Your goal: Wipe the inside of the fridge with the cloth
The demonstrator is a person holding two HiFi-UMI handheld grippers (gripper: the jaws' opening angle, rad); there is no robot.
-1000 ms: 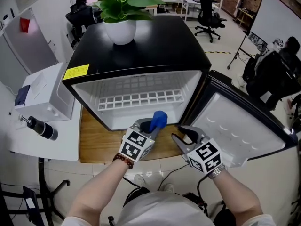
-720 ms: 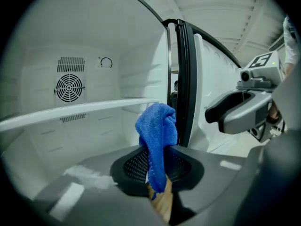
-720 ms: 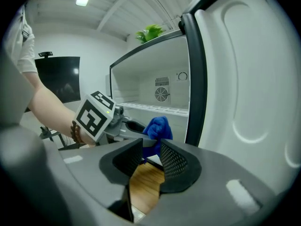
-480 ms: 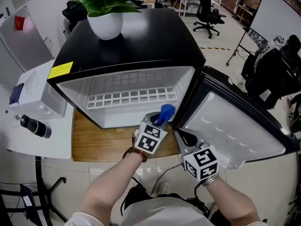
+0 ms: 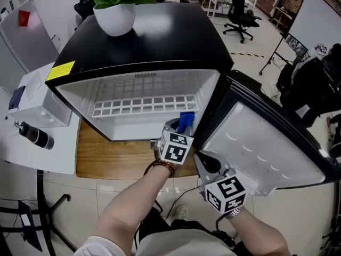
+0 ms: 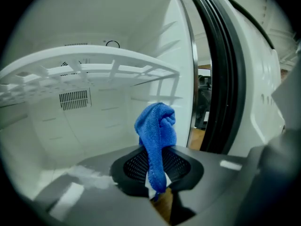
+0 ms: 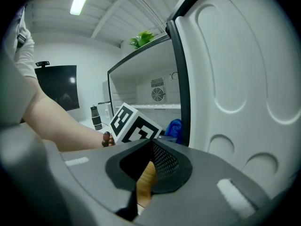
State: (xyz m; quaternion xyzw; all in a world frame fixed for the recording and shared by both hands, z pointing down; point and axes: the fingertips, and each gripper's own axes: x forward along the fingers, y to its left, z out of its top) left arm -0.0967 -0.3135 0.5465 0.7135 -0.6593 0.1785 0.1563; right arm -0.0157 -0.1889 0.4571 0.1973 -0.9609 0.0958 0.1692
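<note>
Small black fridge (image 5: 160, 41), door open, white inside. The left gripper (image 5: 178, 128), jaws clamped on a bunched blue terry cloth (image 6: 157, 126), holds it just inside the opening, below the white wire shelf (image 5: 141, 106). Wiping seems barely started, with walls and floor left to do. The right gripper (image 5: 202, 159) hangs outside by the door, jaws closed and empty.

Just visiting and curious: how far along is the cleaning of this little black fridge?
Done: the black mini fridge has its white-lined door open. In hand: the left gripper is clamped on the blue fluffy cloth at the fridge's opening; the right gripper is shut, empty. Left: all the wiping, it seems; the cloth touches no wall.
</note>
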